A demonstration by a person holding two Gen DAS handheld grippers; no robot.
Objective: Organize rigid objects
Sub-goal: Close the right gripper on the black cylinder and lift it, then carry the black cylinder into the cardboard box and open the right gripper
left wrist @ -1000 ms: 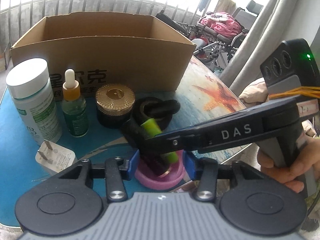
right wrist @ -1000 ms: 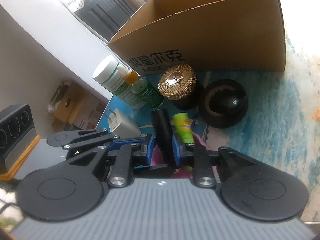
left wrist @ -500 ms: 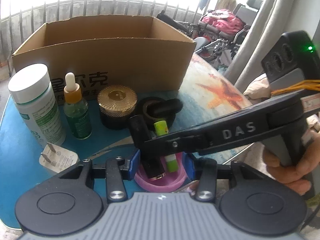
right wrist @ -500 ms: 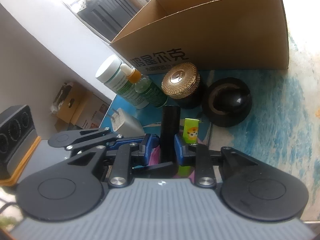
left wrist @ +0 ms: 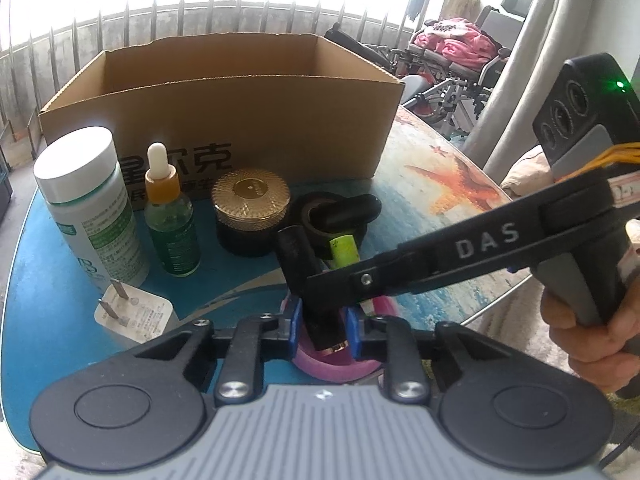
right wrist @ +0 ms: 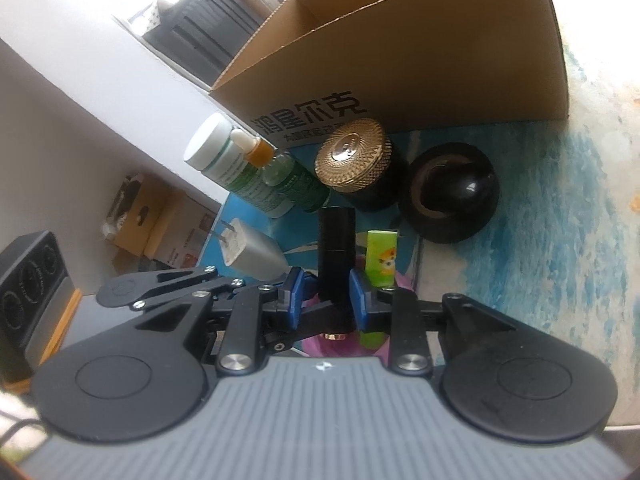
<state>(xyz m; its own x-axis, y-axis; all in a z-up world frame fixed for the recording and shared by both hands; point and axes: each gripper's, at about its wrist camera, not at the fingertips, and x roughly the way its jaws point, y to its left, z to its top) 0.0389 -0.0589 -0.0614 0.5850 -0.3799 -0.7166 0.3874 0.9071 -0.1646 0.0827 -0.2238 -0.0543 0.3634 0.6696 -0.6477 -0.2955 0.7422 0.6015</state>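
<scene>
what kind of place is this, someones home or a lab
Most likely a home, by a balcony or window. A wheelchair piled with pink bedding stands beyond the sea-print table, a curtain hangs at the right, and toiletries such as a dropper bottle sit out.

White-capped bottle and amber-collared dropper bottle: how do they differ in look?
The white-capped bottle with green label is taller and wider than the amber-collared green dropper bottle. The first has a flat white cap; the second ends in a narrow white bulb. Both stand upright side by side before the cardboard box.
</scene>
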